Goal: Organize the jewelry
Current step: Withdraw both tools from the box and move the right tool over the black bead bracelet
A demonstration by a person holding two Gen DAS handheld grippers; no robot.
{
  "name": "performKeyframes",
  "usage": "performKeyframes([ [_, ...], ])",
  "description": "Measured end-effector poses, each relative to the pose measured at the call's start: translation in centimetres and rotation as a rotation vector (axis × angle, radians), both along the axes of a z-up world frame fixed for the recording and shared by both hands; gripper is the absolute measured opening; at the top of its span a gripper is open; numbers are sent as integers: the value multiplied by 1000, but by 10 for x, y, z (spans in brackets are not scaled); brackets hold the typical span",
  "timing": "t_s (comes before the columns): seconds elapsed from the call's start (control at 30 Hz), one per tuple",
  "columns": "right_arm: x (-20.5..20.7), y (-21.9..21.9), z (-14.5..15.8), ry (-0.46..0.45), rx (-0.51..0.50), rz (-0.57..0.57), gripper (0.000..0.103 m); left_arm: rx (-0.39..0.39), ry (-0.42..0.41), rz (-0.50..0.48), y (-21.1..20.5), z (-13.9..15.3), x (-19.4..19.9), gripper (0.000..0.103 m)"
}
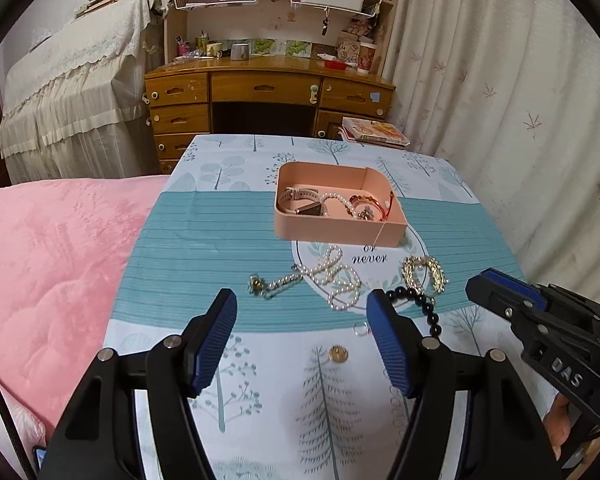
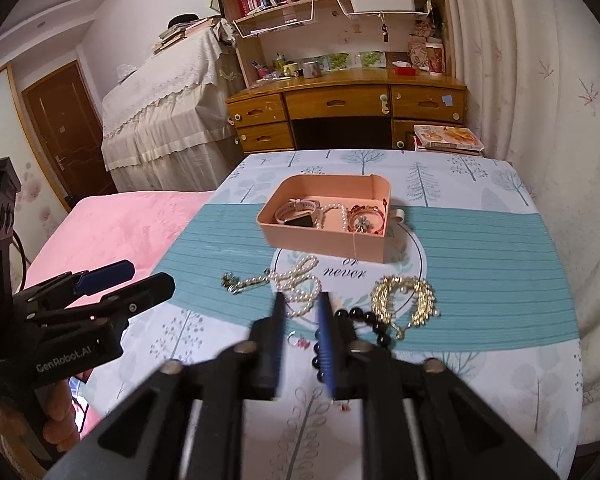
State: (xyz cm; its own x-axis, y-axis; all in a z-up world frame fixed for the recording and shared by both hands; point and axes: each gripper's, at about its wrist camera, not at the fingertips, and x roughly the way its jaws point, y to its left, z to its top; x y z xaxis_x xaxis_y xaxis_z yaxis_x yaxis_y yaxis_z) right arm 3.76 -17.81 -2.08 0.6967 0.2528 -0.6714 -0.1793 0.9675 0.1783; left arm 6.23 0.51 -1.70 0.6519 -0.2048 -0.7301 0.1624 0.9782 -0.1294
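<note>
A pink tray (image 1: 340,236) (image 2: 324,246) on the patterned tablecloth holds a watch (image 1: 300,200), a pearl strand and a beaded bracelet (image 2: 364,216). In front of it lie a pearl necklace (image 1: 336,276) (image 2: 296,280), a gold chain (image 1: 424,274) (image 2: 404,300), a black bead bracelet (image 1: 424,304) (image 2: 364,316), a small ring (image 1: 361,329) (image 2: 296,338) and a gold coin-like piece (image 1: 338,354). My left gripper (image 1: 304,300) is open and empty, short of the pearls. My right gripper (image 2: 302,300) is blurred, its jaws narrowly apart with nothing between them, above the ring and pearls.
A pink blanket (image 1: 48,264) lies left of the table. A wooden desk (image 1: 268,92) with shelves stands behind, a curtain (image 1: 500,80) to the right. Books (image 1: 376,132) sit past the table's far edge.
</note>
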Motion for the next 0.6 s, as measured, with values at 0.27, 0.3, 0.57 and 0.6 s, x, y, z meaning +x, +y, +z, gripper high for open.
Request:
performKeyframes([
  [0.27,-20,-10,-11,-3,-14,-18,39,8,28,14,3,-16,-17,72],
  [0.3,-21,-11,-13,-1,-16,-21,39,5,38,11,2,-20,-18,73],
  [0.57,-24,-20,-31,24,-30,-46,39,18,66,-17,-8,-41,-28,76],
  [0.6,-23,-22,-35,29,-31,-50,39,19,67,-21,-10,-43,-29,76],
])
